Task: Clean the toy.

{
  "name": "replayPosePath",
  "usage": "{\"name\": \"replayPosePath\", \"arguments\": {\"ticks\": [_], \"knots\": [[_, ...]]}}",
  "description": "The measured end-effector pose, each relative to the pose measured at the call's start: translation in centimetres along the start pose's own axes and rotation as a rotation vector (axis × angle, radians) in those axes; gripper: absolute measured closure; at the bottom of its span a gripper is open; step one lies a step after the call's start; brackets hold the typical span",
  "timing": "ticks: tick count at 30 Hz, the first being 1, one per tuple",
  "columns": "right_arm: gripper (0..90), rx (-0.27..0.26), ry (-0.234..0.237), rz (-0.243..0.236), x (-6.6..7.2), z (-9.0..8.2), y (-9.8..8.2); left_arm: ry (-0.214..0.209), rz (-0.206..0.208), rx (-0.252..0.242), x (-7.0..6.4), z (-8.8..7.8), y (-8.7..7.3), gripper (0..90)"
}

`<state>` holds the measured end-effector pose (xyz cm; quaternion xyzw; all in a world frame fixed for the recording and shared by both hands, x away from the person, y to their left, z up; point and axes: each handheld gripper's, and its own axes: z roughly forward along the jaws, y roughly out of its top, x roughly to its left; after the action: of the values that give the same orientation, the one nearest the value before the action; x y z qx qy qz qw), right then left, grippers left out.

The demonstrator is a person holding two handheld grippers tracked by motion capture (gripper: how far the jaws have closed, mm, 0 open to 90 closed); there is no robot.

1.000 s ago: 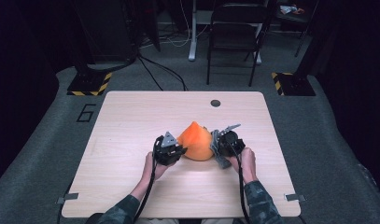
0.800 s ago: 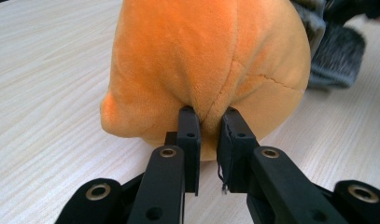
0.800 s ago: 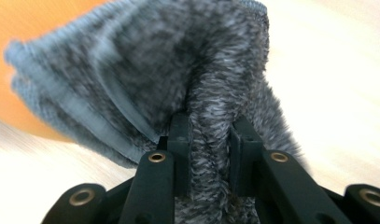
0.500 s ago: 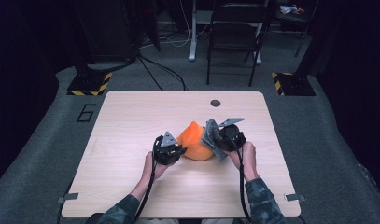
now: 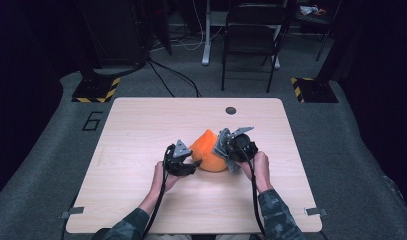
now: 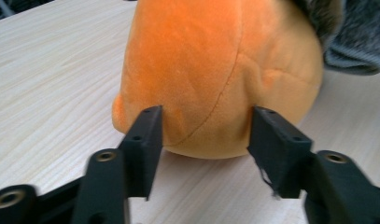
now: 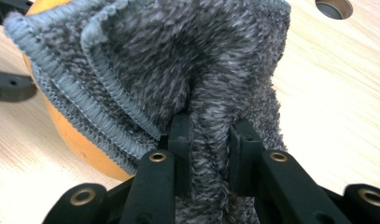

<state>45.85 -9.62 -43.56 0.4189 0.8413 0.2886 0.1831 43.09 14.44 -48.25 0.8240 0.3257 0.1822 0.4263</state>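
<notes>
An orange plush toy point(image 5: 207, 150) sits on the wooden table point(image 5: 141, 130), rounded at the bottom and pointed at the top. My left gripper point(image 5: 193, 164) is at its left side. In the left gripper view the jaws have just been opening and now stand open, one on each side of the toy's point(image 6: 215, 70) lower bulge. My right gripper point(image 5: 222, 150) is at the toy's right side, shut on a fold of grey knitted fabric point(image 7: 178, 56). The fabric drapes against the toy point(image 7: 80, 144), and its ribbed hem hangs at the left.
A round cable hole point(image 5: 231, 110) lies in the table behind the toy. A folding chair point(image 5: 251, 40) and yellow-black striped floor bases point(image 5: 96, 92) stand beyond the far edge. Bare tabletop stretches left, right and in front of the hands.
My right gripper has risen a little with the grey fabric and tilted toward the toy's top. The left hand has kept its place beside the toy.
</notes>
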Motion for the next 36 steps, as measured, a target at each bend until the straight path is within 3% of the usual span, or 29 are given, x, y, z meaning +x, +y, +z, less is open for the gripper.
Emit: {"name": "replayPosePath", "arguments": {"ticks": [2,4,9,13,17,23,27,29,30,33,36], "knots": [[74.1,0.002,0.003,-0.002,0.0,0.0,0.0,0.007,0.022,-0.003,-0.2,0.4,-0.2,44.1],[74.2,0.005,0.002,-0.009,0.1,0.0,0.0,0.009,0.036,-0.002,-0.3,0.4,-0.4,51.2],[74.2,-0.006,0.011,-0.012,-0.1,0.0,-0.1,-0.002,0.028,-0.015,-0.4,0.4,-0.6,72.7],[74.0,-0.019,0.012,0.002,-0.2,-0.2,-0.1,0.0,0.019,-0.021,-0.4,0.2,-0.5,79.7],[74.0,-0.054,-0.011,0.019,-0.4,-0.7,-0.2,-0.034,-0.023,-0.029,-0.5,-0.4,0.1,81.6],[74.0,-0.119,-0.008,0.03,-0.2,-2.6,0.3,-0.069,-0.081,-0.054,-0.7,-1.2,0.7,81.8],[74.0,-0.15,0.028,-0.008,0.9,-3.2,1.1,-0.067,-0.068,-0.053,-0.8,-1.1,0.7,81.6],[73.9,-0.144,0.047,-0.014,1.7,-3.0,1.4,-0.066,-0.063,-0.051,-0.7,-1.0,0.6,81.5],[73.8,-0.136,0.054,-0.039,1.9,-2.6,1.6,-0.065,-0.059,-0.043,-0.7,-1.0,0.6,81.4],[73.9,-0.109,0.042,-0.061,2.3,-1.7,1.7,-0.063,-0.071,-0.04,-0.4,-0.9,0.3,81.1],[73.9,-0.099,0.052,-0.04,1.8,-1.4,1.4,-0.06,-0.072,-0.041,-0.2,-0.8,0.3,80.9]]}}
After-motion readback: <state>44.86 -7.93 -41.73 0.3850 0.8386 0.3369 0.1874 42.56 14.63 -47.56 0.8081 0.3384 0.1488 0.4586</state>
